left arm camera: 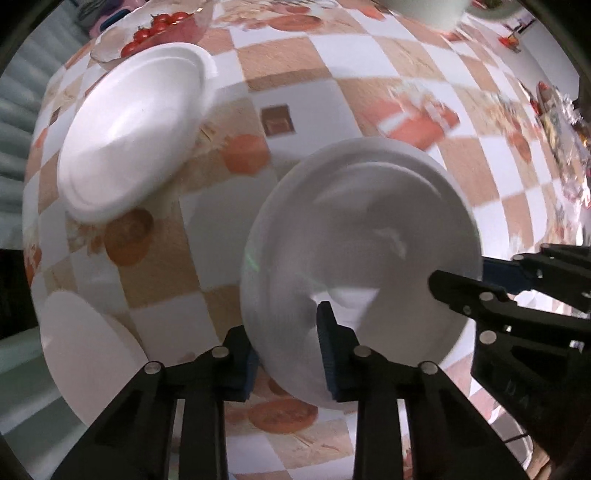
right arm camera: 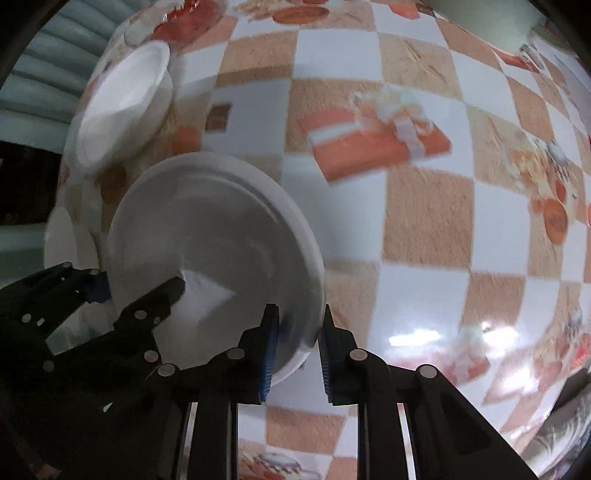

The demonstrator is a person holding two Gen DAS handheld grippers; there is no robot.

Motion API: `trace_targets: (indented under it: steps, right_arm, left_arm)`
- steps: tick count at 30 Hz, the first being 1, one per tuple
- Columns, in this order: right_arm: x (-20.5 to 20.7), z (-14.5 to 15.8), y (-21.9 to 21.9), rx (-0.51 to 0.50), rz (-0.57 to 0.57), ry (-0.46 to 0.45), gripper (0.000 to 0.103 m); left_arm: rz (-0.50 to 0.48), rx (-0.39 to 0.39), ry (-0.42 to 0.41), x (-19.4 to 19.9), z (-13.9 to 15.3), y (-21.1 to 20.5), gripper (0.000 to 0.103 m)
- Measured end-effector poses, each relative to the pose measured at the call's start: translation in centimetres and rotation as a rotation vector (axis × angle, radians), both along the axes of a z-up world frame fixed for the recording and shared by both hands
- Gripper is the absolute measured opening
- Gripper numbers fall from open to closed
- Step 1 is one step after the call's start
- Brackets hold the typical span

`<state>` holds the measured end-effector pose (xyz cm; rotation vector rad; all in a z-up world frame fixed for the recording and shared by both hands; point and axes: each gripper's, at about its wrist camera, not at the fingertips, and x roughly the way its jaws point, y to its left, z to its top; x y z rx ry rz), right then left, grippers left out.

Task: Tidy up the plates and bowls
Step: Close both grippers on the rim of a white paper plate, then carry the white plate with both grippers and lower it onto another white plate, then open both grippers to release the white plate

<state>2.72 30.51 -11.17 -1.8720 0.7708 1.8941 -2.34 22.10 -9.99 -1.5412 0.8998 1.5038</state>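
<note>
Both grippers are directed straight down at a table covered by a checkered tablecloth, and 1 white plate is seized between them at opposite edges. The left gripper is seen in the left wrist view with its 2 black fingers straddling the near rim of the plate: 1 blue pad lies over the plate's inner face, the other beneath the rim, and the rim is pinched between them. In the same view the right gripper enters from the right side and is clamped on the plate's far-right rim. In the right wrist view the right gripper's fingers are drawn close together on the rim, 1 pad on each face, while the left gripper reaches in from the lower left. The plate is blurred; it is held between the 2 grippers at the near middle of the table, and whether it touches the cloth cannot be told. A second white plate rests on the cloth further back to the left, just in front of a glass dish of cherry tomatoes. A third white dish is seen at the table's left edge.
</note>
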Motion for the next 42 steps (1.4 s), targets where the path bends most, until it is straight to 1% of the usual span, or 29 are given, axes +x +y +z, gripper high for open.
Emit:
trace_targets:
  steps: [5, 9, 13, 17, 22, 23, 24, 25, 26, 27, 28, 29, 30, 31, 32, 34, 36, 38, 39, 40, 41, 42]
  right_arm:
    - [3.4, -0.3, -2.6, -0.008, 0.007, -0.019, 0.022]
    - [6.5, -1.0, -4.9, -0.03, 0.007, -0.049, 0.022]
    - [8.8, -1.3, -7.9, -0.036, 0.021, -0.072, 0.022]
    - [10.2, -1.2, -10.4, -0.035, 0.02, -0.079, 0.022]
    - [10.9, -0.9, -11.1, -0.031, 0.017, -0.07, 0.022]
    - [12.8, -0.6, -10.9, -0.03, 0.015, -0.066, 0.022]
    - [13.1, -0.2, -9.9, -0.026, 0.012, -0.063, 0.023]
    - [13.2, 0.2, -9.3, -0.017, 0.009, -0.059, 0.023]
    - [13.2, 0.9, -7.6, -0.012, 0.003, -0.055, 0.023]
    - [13.2, 1.0, -7.2, -0.01, -0.004, -0.05, 0.023]
    - [13.6, 1.4, -6.9, -0.011, -0.017, -0.045, 0.024]
    - [13.9, 2.1, -6.9, -0.014, -0.032, -0.04, 0.036]
    - [13.8, 3.5, -8.0, -0.015, -0.04, -0.04, 0.064]
    - [14.0, 4.7, -8.0, -0.016, -0.054, -0.039, 0.079]
    - [14.2, 5.1, -7.7, -0.016, -0.064, -0.028, 0.089]
    - [14.5, 6.4, -7.3, -0.012, -0.076, -0.01, 0.089]
    - [14.7, 7.2, -7.1, 0.004, -0.082, -0.015, 0.089]
    - [14.7, 8.3, -6.6, 0.015, -0.093, -0.024, 0.089]
    - [14.7, 8.7, -6.5, 0.018, -0.098, -0.026, 0.089]
    - [14.6, 9.2, -6.5, 0.02, -0.104, -0.024, 0.089]
    - [15.1, 8.7, -6.6, 0.023, -0.106, -0.018, 0.089]
    - [14.8, 9.3, -6.6, 0.025, -0.103, -0.013, 0.089]
  left_arm:
    - [0.01, -0.003, -0.014, 3.6, -0.3, -2.1, 0.031]
    - [-0.008, -0.023, -0.019, 7.2, -0.6, -4.6, 0.031]
    - [-0.009, -0.039, -0.027, 10.4, -1.0, -7.3, 0.031]
    - [0.007, -0.039, -0.038, 12.4, -1.3, -8.7, 0.031]
    - [0.009, -0.027, -0.031, 13.5, -1.5, -9.2, 0.032]
    - [0.012, -0.023, -0.032, 13.8, -1.5, -9.0, 0.032]
    - [0.014, -0.017, -0.028, 13.9, -1.3, -8.7, 0.032]
    - [0.015, -0.011, -0.022, 12.3, -0.7, -8.6, 0.034]
    - [0.015, -0.003, -0.016, 11.5, -0.2, -8.7, 0.037]
    - [0.013, -0.003, -0.009, 11.0, 0.0, -9.5, 0.04]
    - [0.01, -0.012, 0.013, 11.0, 0.2, -9.6, 0.055]
    - [0.008, -0.018, 0.031, 11.2, 0.3, -9.8, 0.07]
    - [0.009, -0.016, 0.035, 11.1, 0.7, -10.0, 0.074]
    - [0.011, -0.012, 0.037, 10.7, 1.1, -10.4, 0.078]
    - [0.01, -0.011, 0.037, 10.6, 1.4, -10.7, 0.079]
    - [0.009, -0.018, 0.028, 10.4, 1.8, -11.6, 0.08]
    - [0.012, -0.014, 0.012, 10.4, 3.0, -13.3, 0.082]
    - [0.018, -0.006, 0.015, 9.4, 4.0, -14.3, 0.09]
    - [0.024, -0.001, 0.01, 9.2, 4.4, -14.7, 0.092]
    - [0.034, 0.005, -0.003, 9.0, 4.7, -15.2, 0.095]
    - [0.051, 0.009, -0.019, 8.6, 5.0, -15.6, 0.101]
    - [0.07, 0.014, -0.037, 8.2, 5.4, -16.0, 0.103]
